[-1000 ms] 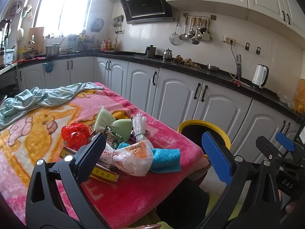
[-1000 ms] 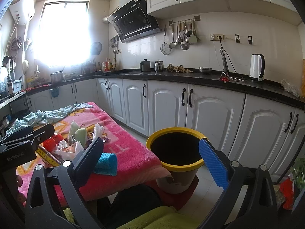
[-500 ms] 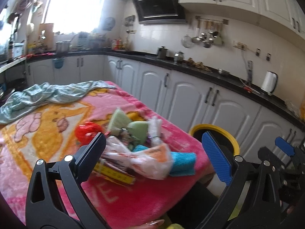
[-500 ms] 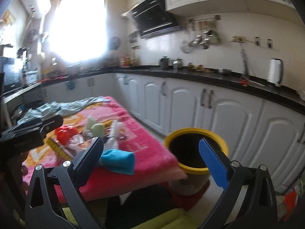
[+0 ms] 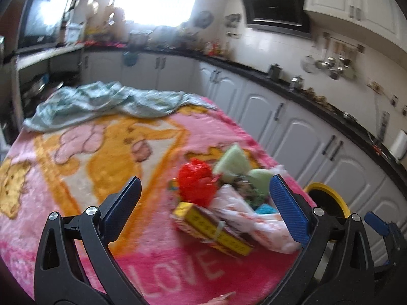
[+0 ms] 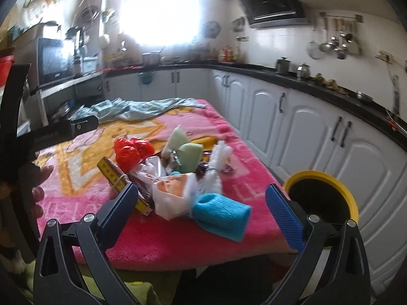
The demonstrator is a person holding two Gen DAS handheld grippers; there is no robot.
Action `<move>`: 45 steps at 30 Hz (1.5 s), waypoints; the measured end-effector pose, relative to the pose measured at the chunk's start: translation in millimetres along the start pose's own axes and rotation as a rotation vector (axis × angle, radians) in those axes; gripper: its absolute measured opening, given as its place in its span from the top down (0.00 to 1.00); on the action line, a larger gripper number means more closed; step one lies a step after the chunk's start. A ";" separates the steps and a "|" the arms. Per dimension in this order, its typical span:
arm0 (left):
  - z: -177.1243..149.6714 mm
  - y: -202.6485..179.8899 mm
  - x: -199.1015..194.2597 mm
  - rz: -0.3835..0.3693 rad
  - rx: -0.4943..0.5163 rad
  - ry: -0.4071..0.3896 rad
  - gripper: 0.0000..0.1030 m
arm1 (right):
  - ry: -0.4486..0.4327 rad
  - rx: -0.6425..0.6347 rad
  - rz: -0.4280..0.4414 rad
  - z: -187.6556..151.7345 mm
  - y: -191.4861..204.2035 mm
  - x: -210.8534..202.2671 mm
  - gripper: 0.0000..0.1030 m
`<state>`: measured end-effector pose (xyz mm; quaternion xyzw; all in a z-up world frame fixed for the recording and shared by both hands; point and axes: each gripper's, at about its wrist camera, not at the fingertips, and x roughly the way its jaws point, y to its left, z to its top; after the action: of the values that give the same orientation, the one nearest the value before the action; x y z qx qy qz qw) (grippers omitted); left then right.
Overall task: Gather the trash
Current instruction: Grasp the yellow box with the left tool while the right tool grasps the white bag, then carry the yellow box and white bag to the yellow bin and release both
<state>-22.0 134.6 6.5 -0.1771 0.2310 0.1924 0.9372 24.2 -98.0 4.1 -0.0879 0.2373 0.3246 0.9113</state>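
A heap of trash lies on the pink blanket (image 5: 76, 152) near the table's right end: a red plastic bag (image 5: 195, 180), a white and orange plastic bag (image 5: 254, 218), a yellow and brown box (image 5: 211, 228), green sponges (image 5: 234, 160) and a blue cloth (image 6: 221, 212). A yellow-rimmed black bin (image 6: 321, 198) stands on the floor beside the table. My left gripper (image 5: 203, 203) is open and empty, just short of the heap. My right gripper (image 6: 201, 207) is open and empty, above the table's near edge, with the blue cloth between its fingers' line of sight.
A crumpled pale green cloth (image 5: 106, 101) lies at the blanket's far end. White cabinets (image 6: 305, 127) with a black counter run along the right and back. The left gripper's body (image 6: 51, 132) shows at the left of the right wrist view.
Both grippers have swung left and moved in over the table toward the heap. The bin has shifted to the right of both views. Both grippers stay open.
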 end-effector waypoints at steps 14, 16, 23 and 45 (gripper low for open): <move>-37.4 37.0 64.3 -0.142 -0.281 0.311 0.10 | 0.175 -0.094 0.164 -3.7 9.1 81.0 0.06; -43.3 37.9 72.8 -0.150 -0.321 0.349 0.10 | 0.203 -0.085 0.191 -5.6 6.6 90.6 0.06; -58.4 52.5 86.8 -0.139 -0.423 0.406 0.26 | 0.241 -0.061 0.252 -12.1 2.3 104.6 0.21; -45.9 39.4 59.1 -0.221 -0.305 0.380 0.72 | 0.169 -0.037 0.329 -2.3 -9.5 61.6 0.58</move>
<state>-7.8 165.8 -70.8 -0.3736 0.3503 0.0847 0.8547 71.0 -72.2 -28.0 -0.0915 0.3180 0.4652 0.8210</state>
